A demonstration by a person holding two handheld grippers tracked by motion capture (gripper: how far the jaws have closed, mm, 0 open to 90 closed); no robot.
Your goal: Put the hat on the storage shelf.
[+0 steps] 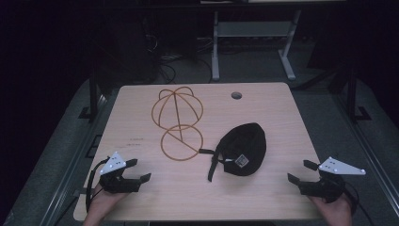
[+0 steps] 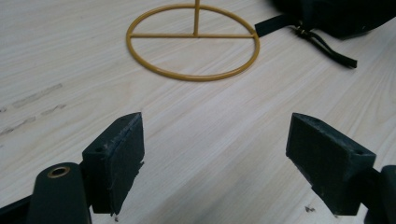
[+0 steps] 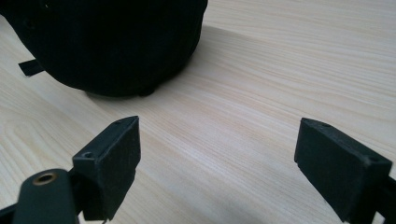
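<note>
Starting posture: I hold the left tool [image 1: 139, 170] and the right tool [image 1: 299, 171] low over the near corners of the tabletop [image 1: 263, 193], each with its jaws wide apart and nothing between them. One black cap [image 1: 242, 148] lies right of the stand, its strap [image 1: 212, 165] trailing toward me. One gold wire hat stand [image 1: 178, 123] rests tipped over, left of the cap and just beside it. I judge the reach has not begun; my next move calls for bringing both tools inward to the cap and closing on its edge.
</note>
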